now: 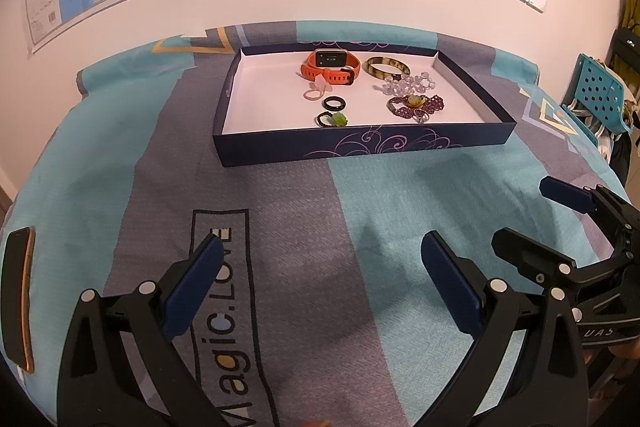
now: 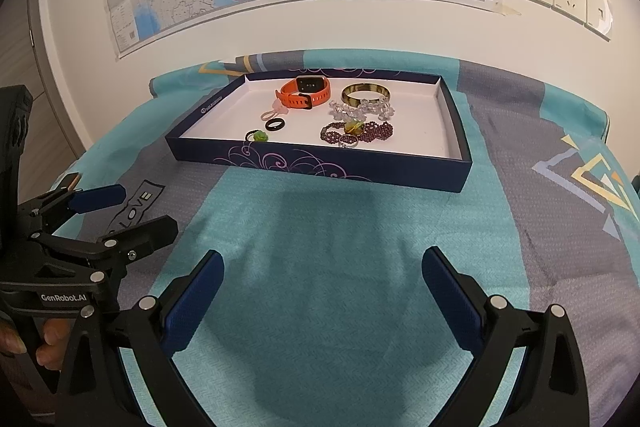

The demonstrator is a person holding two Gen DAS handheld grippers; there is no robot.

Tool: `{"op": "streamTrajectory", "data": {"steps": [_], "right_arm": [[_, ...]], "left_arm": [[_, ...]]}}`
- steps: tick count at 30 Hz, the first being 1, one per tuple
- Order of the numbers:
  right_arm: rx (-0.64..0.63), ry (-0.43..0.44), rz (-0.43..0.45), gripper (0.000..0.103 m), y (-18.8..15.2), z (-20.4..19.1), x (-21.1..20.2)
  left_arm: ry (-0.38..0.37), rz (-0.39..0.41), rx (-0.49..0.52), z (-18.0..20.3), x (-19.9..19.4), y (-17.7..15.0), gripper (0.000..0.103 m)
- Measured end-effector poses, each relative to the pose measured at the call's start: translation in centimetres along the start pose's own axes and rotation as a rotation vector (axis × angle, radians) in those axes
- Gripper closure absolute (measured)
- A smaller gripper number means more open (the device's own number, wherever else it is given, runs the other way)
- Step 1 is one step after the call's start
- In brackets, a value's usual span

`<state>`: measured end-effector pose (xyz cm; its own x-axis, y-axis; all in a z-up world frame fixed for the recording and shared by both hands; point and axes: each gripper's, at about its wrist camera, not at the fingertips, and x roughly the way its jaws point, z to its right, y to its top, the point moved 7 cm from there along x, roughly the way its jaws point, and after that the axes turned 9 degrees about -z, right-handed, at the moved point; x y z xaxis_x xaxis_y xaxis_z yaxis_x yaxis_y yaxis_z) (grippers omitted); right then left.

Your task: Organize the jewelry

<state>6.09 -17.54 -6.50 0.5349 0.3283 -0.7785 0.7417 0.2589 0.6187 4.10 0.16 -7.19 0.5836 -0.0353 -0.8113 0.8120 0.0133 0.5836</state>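
Phone (image 1: 18,301) on bedspread (image 1: 400,187), well apart from tray (image 1: 344,149).

Orange watch (image 1: 330,67), bangle (image 1: 386,67) and bead bracelets (image 1: 416,103) lie in navy tray (image 1: 352,146).

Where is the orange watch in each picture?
Left wrist view: the orange watch lies at the back of the dark blue tray, just above the middle of the picture.
Right wrist view: the orange watch lies at the back of the tray, a bit left of the middle.
Shared landmark: the brown bangle lies just to its right in both.
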Motion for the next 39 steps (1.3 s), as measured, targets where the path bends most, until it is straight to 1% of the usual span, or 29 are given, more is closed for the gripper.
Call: {"op": "streamTrajectory", "data": {"steps": [39], "right_arm": [[0.005,0.006,-0.010,0.007,-0.12,0.14,0.21]], "left_arm": [[-0.001,-0.008,-0.002,0.05,0.18,-0.09,0.006]]}}
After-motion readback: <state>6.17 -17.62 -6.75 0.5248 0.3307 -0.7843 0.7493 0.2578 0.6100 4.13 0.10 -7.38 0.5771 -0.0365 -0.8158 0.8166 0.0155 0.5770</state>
